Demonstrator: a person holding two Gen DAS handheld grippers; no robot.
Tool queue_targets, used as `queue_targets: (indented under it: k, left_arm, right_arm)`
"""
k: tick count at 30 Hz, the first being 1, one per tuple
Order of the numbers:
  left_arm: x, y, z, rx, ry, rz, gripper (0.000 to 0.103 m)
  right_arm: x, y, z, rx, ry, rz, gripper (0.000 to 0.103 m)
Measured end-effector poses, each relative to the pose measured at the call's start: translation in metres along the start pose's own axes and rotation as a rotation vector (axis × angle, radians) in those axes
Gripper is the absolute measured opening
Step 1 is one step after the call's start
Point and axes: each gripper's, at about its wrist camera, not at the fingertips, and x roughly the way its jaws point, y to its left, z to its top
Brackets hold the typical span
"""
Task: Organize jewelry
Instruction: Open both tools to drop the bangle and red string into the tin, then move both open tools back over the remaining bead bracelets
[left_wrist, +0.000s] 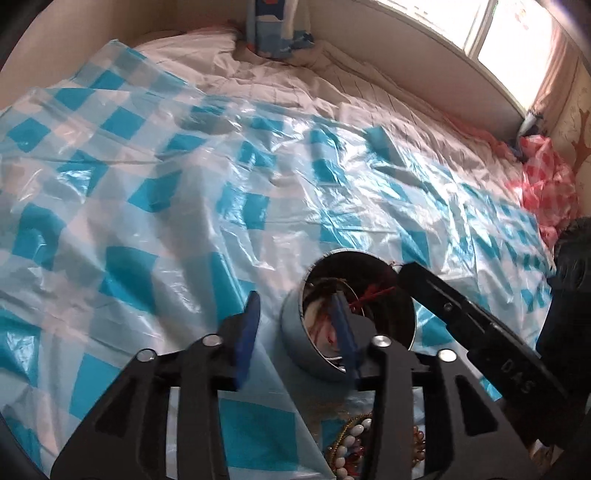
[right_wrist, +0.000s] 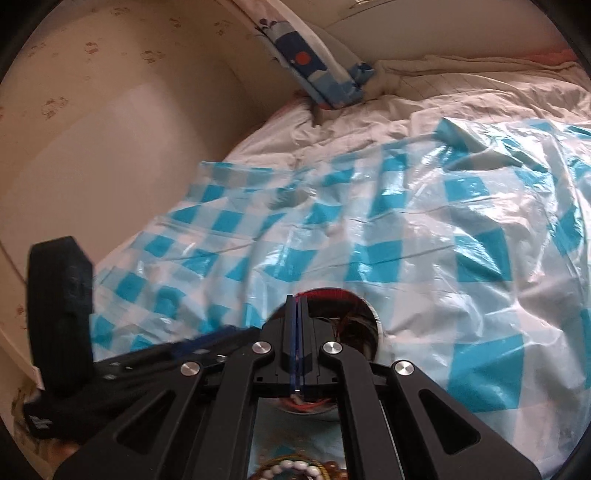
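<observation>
A round metal tin (left_wrist: 295, 328) sits on the blue-checked plastic sheet (left_wrist: 147, 192) and holds jewelry, among it a thin hoop and a red thread piece (left_wrist: 373, 293). My left gripper (left_wrist: 297, 314) is open, its right finger inside the tin and its left finger outside the tin's wall. My right gripper (right_wrist: 296, 299) is shut with its tips over the tin (right_wrist: 354, 325); it also shows in the left wrist view (left_wrist: 402, 273) at the tin's far rim. What it pinches is hidden. A pile of bead necklaces (left_wrist: 354, 450) lies beneath the grippers, also in the right wrist view (right_wrist: 291, 470).
The sheet covers a bed with a white quilt (left_wrist: 258, 70). A blue patterned pillow (left_wrist: 277, 26) leans at the wall. A red-checked plastic bag (left_wrist: 546, 184) lies at the right edge under the window. The beige wall (right_wrist: 92, 129) borders the bed's left side.
</observation>
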Motion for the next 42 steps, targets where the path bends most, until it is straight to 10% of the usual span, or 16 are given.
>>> queue_targets:
  k: [16, 20, 42]
  left_arm:
    - [-0.018, -0.003, 0.001, 0.088, -0.068, 0.109, 0.053]
    - [-0.021, -0.008, 0.001, 0.116, -0.084, 0.133, 0.056]
    - [-0.028, 0.004, 0.000, 0.130, -0.084, 0.169, 0.066]
  right_arm:
    - [-0.002, -0.008, -0.007, -0.026, -0.012, -0.107, 0.002]
    - [-0.003, -0.006, -0.008, -0.029, -0.022, -0.110, 0.042]
    - [-0.023, -0.007, -0.003, -0.062, -0.065, -0.158, 0.051]
